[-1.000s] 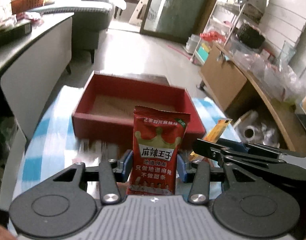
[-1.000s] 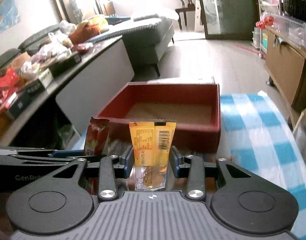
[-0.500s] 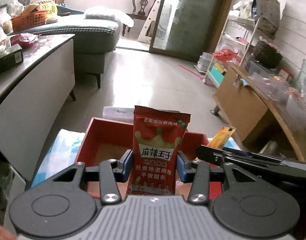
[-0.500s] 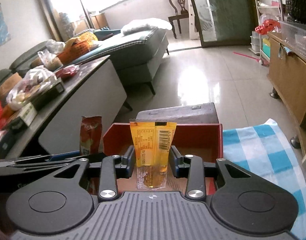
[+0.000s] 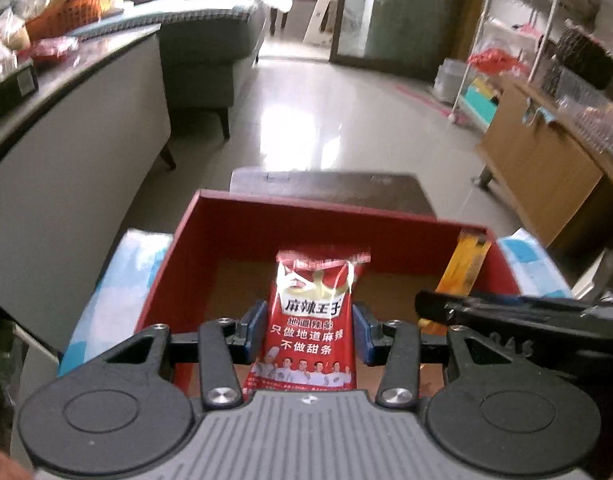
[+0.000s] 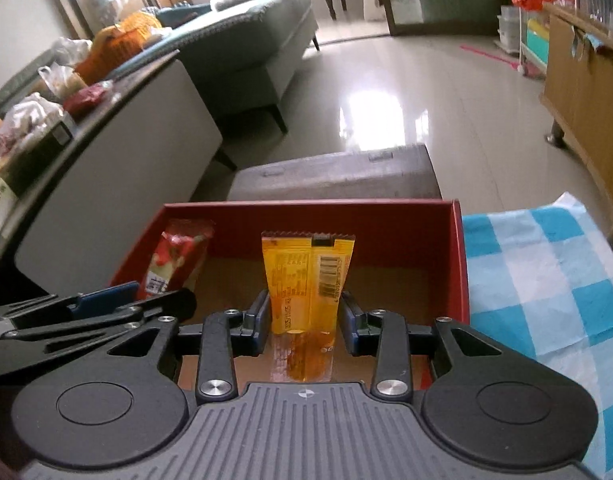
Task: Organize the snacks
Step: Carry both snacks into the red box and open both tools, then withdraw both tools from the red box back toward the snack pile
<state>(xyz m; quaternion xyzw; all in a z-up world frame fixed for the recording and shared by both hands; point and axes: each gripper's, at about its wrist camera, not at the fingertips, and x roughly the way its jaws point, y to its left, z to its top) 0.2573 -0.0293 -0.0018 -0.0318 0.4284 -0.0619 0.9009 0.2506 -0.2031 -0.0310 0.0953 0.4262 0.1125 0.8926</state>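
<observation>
**Two packets held over the red box**

The left hand-held gripper (image 5: 312,330) is clamped on a red packet (image 5: 312,320), blue pads pressing its sides near the lower half, the packet upright with its printed face toward the camera. The right hand-held gripper (image 6: 305,318) grips a yellow packet (image 6: 306,276) the same way, pads tight on its lower part, barcode side facing the camera, its clear bottom end hanging toward the gripper body. Each gripper shows in the other's view: the right one's black arm crosses the right of the left wrist view, with the yellow packet seen edge-on above it; the left one lies at the left of the right wrist view, with the red packet standing above it. Both packets sit over the open red box (image 6: 458,248), whose brown floor shows beneath them. The box rests on a blue-and-white checked cloth (image 6: 538,272) covering the bench. Just beyond the far wall lies a grey lid (image 6: 334,178), then shiny floor and a grey sofa (image 6: 250,40)
</observation>
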